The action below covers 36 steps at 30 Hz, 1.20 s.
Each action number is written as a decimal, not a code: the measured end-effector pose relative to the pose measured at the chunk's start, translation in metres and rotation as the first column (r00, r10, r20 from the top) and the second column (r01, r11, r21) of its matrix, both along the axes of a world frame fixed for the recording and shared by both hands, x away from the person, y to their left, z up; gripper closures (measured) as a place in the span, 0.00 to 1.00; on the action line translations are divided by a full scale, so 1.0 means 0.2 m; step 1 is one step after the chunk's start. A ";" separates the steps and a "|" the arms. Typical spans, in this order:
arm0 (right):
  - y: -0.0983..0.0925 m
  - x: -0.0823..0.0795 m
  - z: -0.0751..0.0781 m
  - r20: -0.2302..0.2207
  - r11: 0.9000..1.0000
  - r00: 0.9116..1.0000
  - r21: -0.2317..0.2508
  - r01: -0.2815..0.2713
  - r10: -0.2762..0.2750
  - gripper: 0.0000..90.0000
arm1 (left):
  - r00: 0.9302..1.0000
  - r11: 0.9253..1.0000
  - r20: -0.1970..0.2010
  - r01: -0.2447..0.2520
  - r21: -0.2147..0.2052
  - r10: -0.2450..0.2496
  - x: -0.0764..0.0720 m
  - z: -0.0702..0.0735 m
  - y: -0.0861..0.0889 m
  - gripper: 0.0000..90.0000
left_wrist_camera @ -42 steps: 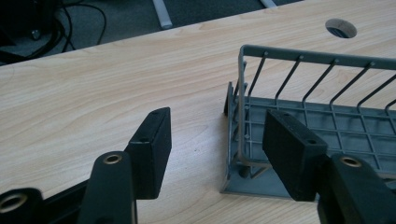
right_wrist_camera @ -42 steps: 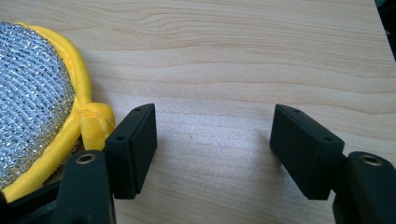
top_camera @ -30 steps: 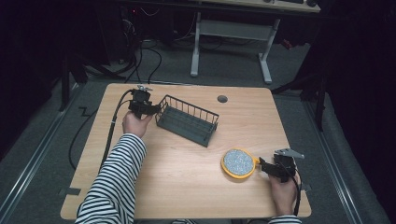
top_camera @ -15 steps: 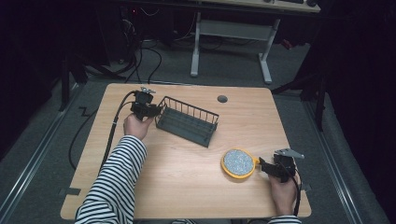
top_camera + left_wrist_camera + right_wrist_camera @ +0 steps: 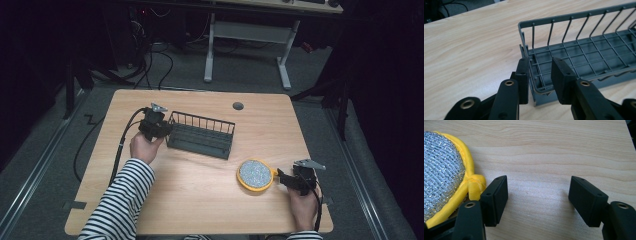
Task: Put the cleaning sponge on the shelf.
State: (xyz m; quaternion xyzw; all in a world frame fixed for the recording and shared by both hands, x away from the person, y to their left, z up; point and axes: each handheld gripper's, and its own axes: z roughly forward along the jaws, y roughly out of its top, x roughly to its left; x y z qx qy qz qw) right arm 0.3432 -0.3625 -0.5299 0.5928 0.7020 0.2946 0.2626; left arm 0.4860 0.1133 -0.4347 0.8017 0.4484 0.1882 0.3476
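A dark grey wire rack [image 5: 202,136] stands empty at the table's middle left. My left gripper [image 5: 162,131] is at its left end. In the left gripper view the jaws [image 5: 540,62] straddle the rack's end wall [image 5: 532,75], one pad outside and one inside, shut on it. A round yellow-rimmed scouring pad [image 5: 255,174] with a silvery mesh face lies flat near the front right. My right gripper [image 5: 280,177] rests just right of it, open. In the right gripper view bare wood lies between its jaws [image 5: 537,187], and the pad's yellow loop [image 5: 475,186] sits beside the left jaw.
The wooden table [image 5: 200,200] has a round cable hole [image 5: 238,106] near its far edge. A black cable [image 5: 122,145] trails from my left gripper over the left edge. A white desk frame [image 5: 245,35] stands on the floor behind the table.
My left hand has moved from the table's far left toward the rack's left end, and its jaws have closed around the end wall. The right hand and the scouring pad stay put.
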 end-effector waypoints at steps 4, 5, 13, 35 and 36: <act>0.00 0.00 0.00 0.000 1.000 1.000 0.000 -0.001 0.001 0.36 | 1.000 1.000 -0.005 0.003 -0.018 -0.003 -0.08 -0.01 0.02 0.76; 0.00 0.00 0.00 0.000 1.000 1.000 0.000 -0.001 0.001 0.36 | 1.000 1.000 -0.005 0.003 -0.018 -0.003 -0.08 -0.01 0.02 0.76; 0.00 0.00 0.00 0.001 1.000 1.000 -0.001 -0.003 0.003 0.36 | 1.000 0.999 -0.006 0.018 -0.050 -0.018 -0.22 -0.01 0.03 0.75; 0.00 0.00 0.00 0.001 1.000 1.000 -0.001 -0.003 0.003 0.36 | 0.999 0.993 -0.025 0.029 -0.114 -0.032 -0.32 -0.03 0.06 0.64; 0.00 0.00 0.00 0.001 1.000 1.000 -0.001 -0.003 0.003 0.36 | 0.999 0.992 -0.023 0.030 -0.119 -0.033 -0.32 -0.03 0.06 0.64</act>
